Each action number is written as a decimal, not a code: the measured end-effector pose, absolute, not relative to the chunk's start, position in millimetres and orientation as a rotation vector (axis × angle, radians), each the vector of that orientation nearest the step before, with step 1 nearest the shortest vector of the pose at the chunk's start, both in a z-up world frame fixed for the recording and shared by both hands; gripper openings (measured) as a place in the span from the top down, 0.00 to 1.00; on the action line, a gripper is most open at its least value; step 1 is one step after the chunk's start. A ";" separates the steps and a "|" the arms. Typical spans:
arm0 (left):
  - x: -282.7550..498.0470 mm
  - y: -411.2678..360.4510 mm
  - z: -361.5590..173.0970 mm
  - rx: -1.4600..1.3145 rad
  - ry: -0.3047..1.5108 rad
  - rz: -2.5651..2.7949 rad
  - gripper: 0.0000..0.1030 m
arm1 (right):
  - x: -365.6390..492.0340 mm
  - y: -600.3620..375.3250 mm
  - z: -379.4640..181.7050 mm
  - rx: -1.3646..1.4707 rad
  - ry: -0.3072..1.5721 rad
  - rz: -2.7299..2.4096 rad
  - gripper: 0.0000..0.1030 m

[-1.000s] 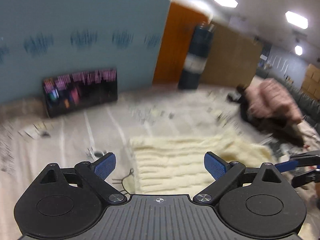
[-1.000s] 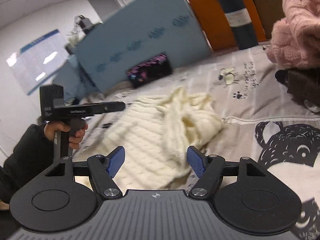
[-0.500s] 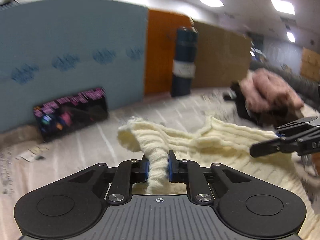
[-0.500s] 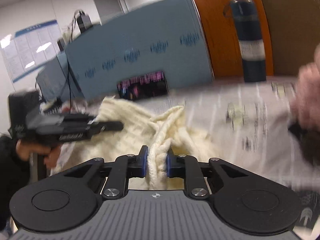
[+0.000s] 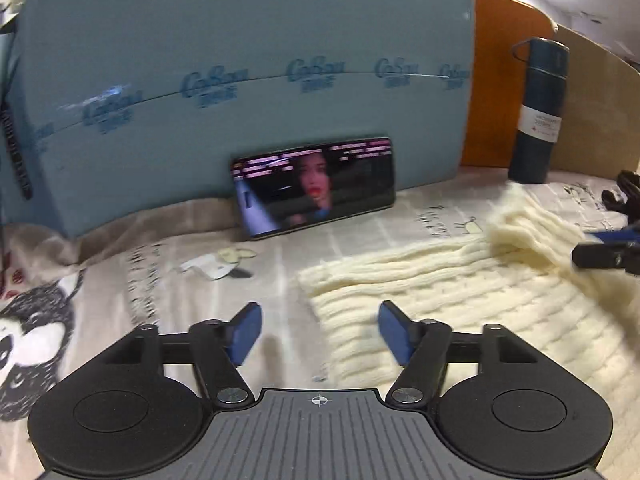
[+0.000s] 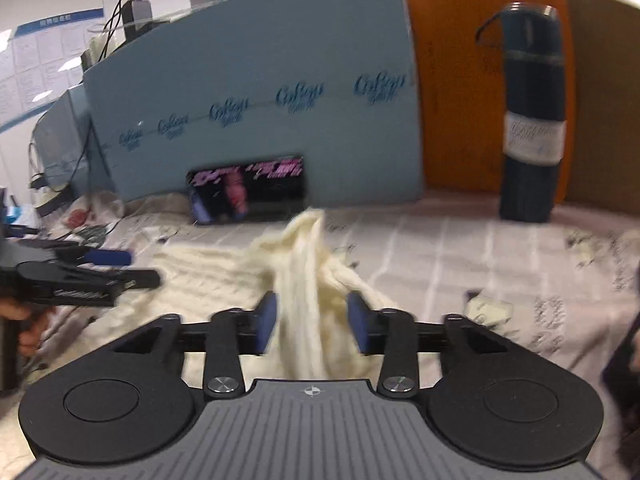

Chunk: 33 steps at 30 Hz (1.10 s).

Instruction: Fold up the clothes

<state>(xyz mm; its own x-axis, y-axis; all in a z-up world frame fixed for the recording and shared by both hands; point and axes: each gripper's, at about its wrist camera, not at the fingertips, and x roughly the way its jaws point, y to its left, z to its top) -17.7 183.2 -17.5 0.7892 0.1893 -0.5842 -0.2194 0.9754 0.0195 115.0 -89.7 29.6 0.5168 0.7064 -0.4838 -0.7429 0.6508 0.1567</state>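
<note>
Between the fingers of the left gripper (image 5: pixel 320 330) nothing is being held: the two blue pads are standing wide apart, and only the near corner of the cream sweater (image 5: pixel 460 300) is lying on the printed sheet (image 5: pixel 160 280) just ahead of them, toward the right finger. The sweater is spreading flat to the right of this tool, and its far edge is rising in a bunch. Straight ahead of the left gripper a phone (image 5: pixel 314 186) is leaning against a blue foam board (image 5: pixel 240 60), its screen lit, and a dark blue bottle (image 5: pixel 540 112) is standing further to the right. The right gripper (image 6: pixel 312 322) is partly open, with a thick fold of the sweater (image 6: pixel 308 280) passing up between its pads; the picture is blurred, so I cannot tell if the pads are pressing the knit or only standing beside it. The fold is lifting to a peak just in front of this tool, and the rest of the sweater is lying to its left, under the left gripper (image 6: pixel 108 258).
</note>
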 end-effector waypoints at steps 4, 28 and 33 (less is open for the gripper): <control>-43.5 171.7 -6.3 -0.026 0.568 0.192 0.15 | 108.6 -81.0 29.8 -0.125 0.483 0.868 0.40; -93.0 139.8 -35.2 0.053 0.587 0.170 0.09 | 134.6 -138.5 6.5 -0.161 0.585 0.430 0.45; -114.6 136.9 -12.3 0.048 0.487 0.175 0.09 | 95.3 -160.0 27.6 -0.100 0.499 0.452 0.27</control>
<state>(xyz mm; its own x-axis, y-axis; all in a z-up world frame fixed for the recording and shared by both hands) -114.6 136.9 -12.3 0.8693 0.1785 -0.4609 -0.1557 0.9839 0.0872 95.3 -160.0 27.6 0.7822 0.3940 -0.4827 -0.4418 0.8970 0.0163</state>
